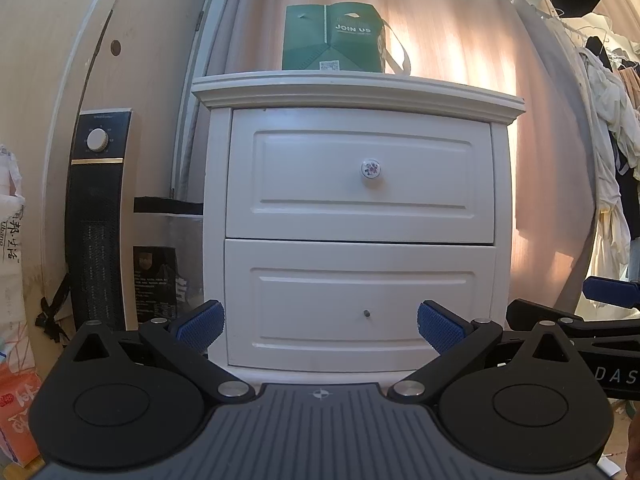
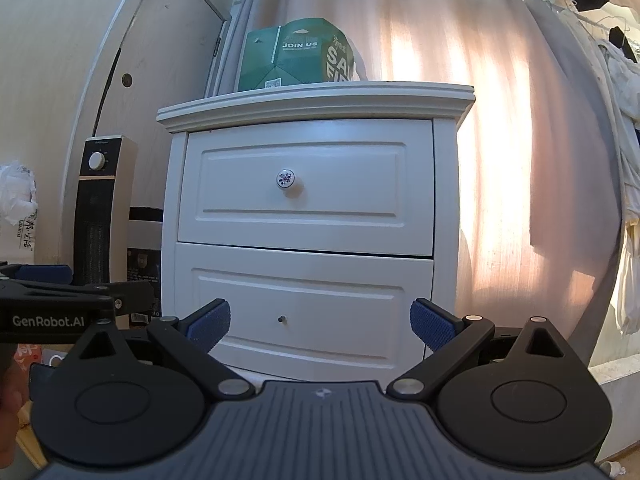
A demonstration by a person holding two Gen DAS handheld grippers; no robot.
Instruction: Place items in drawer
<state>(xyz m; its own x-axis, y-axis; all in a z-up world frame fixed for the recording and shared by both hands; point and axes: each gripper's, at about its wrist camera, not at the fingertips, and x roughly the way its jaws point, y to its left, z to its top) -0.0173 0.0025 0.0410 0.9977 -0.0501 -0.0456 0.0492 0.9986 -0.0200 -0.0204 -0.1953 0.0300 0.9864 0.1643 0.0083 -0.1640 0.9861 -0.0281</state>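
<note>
1. White wood is filling the left wrist view: a nightstand (image 1: 356, 220) is standing straight ahead, with both drawers shut.
2. The top drawer (image 1: 360, 176) is carrying a round patterned knob (image 1: 370, 169); the bottom drawer (image 1: 358, 304) is showing only a small dark stud (image 1: 366, 313) where a knob would sit.
3. A green bag (image 1: 334, 38) printed "JOIN US" is sitting on the nightstand's top, against a pinkish curtain (image 1: 460, 40).
4. The left gripper (image 1: 320, 326) is hovering low in front of the bottom drawer, its blue-padded fingers (image 1: 200, 326) spread wide and holding nothing.
5. A tall black heater (image 1: 98, 220) with a white dial is standing to the left of the nightstand, and clothes (image 1: 608, 120) are hanging at the far right.
6. Part of the right gripper (image 1: 580, 320) is showing at the right edge of this view.
7. In the right wrist view the nightstand (image 2: 308, 216) is sitting slightly left of centre, seen at an angle, with the top drawer (image 2: 306, 188) and bottom drawer (image 2: 304, 308) both closed.
8. The knob (image 2: 285, 179) and the stud (image 2: 281, 319) are both visible, and the bag (image 2: 296, 54) is resting on top.
9. The right gripper (image 2: 320, 326) is hovering before the bottom drawer, its fingers (image 2: 210, 326) wide apart and empty.
10. The left gripper (image 2: 60, 304), marked "GenRobot.AI", is reaching in at the left edge, beside the heater (image 2: 100, 208).
11. The curtain (image 2: 500, 120) is glowing with backlight behind the nightstand.
</note>
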